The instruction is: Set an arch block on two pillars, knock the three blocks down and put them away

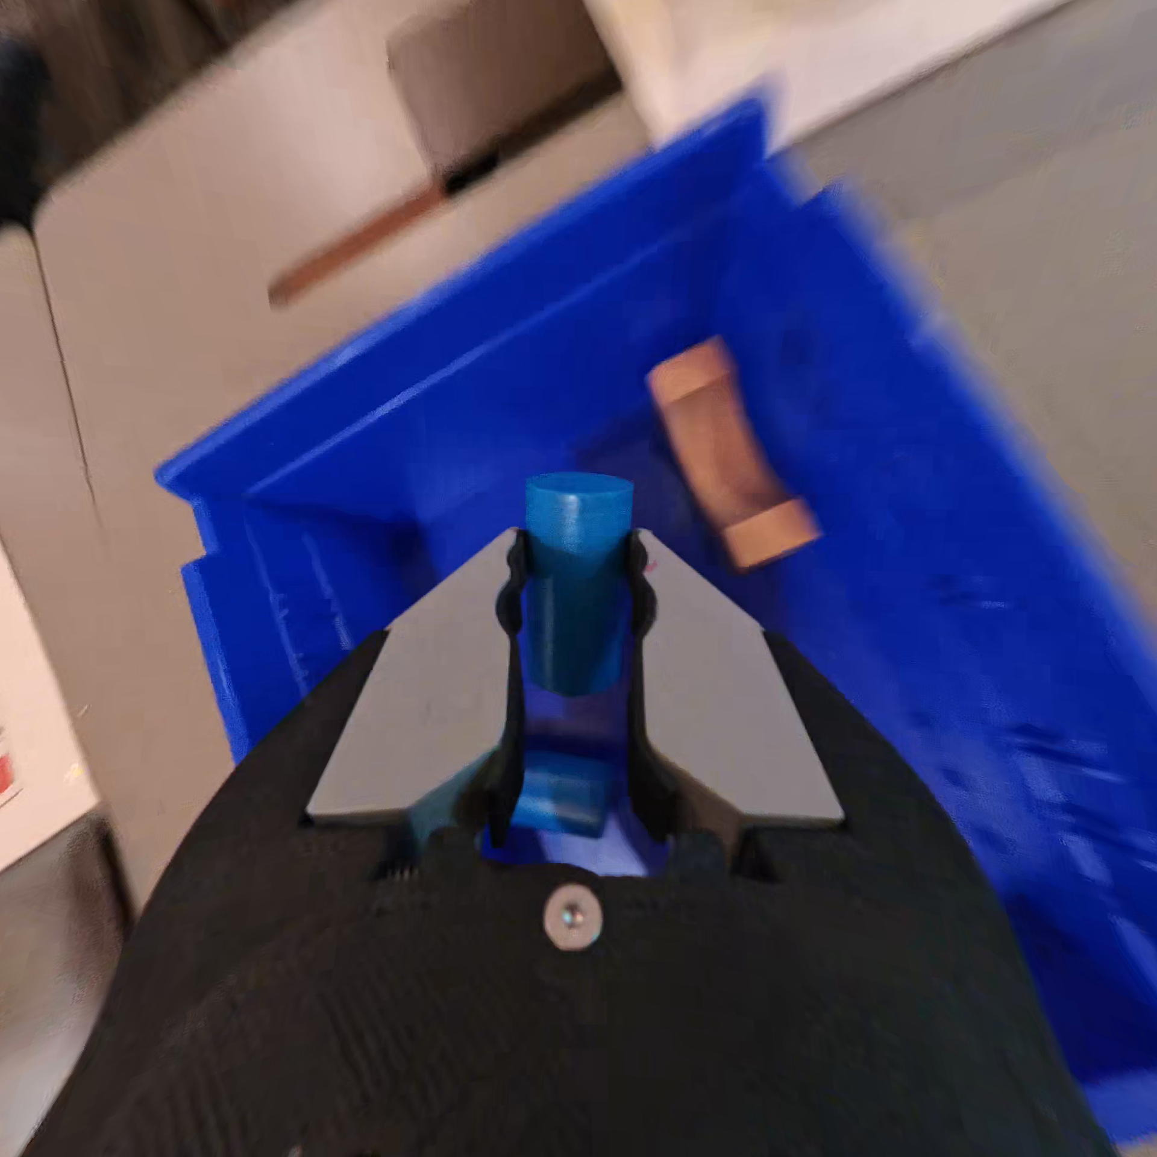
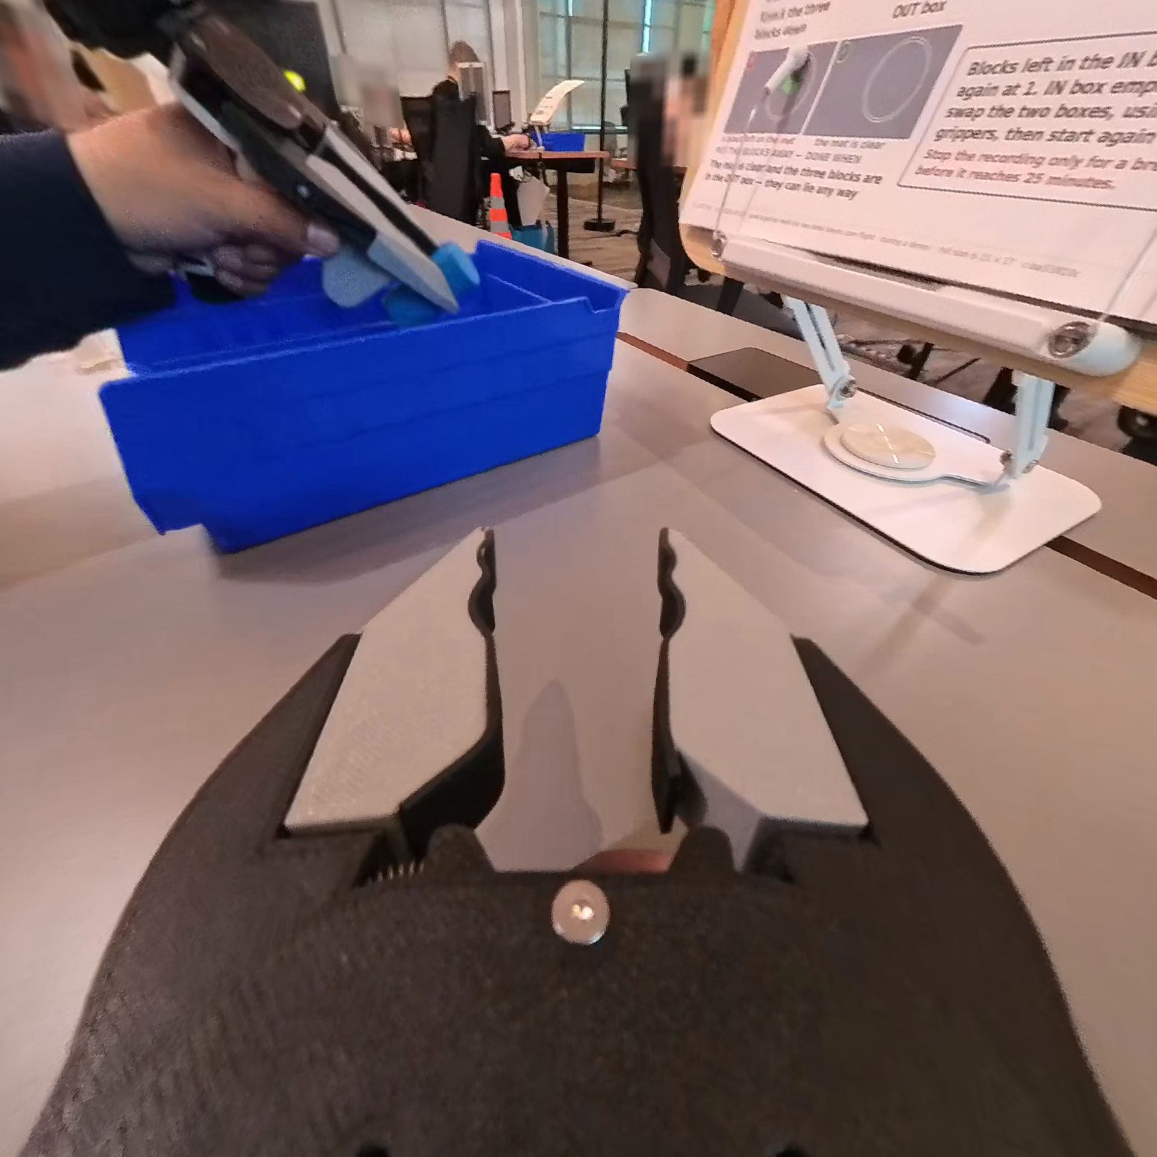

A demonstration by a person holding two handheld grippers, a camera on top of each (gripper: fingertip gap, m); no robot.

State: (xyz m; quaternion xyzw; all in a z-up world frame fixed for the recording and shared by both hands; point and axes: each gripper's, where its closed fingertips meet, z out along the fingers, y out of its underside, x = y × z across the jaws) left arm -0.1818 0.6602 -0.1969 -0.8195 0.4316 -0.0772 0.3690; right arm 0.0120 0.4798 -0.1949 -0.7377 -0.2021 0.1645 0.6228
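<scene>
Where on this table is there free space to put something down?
Bare grey tabletop lies around the open right tongs, between the blue bin and the white stand base. It is crowded over the bin, where the left tongs hold a blue cylinder.

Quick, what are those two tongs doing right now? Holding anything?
Left tongs: closed on a blue cylinder block, over the blue bin.
Right tongs: open, holding nothing, above the table.

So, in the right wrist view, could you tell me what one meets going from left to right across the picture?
Hand holding the left gripper → blue box → right gripper → white stand.
</scene>
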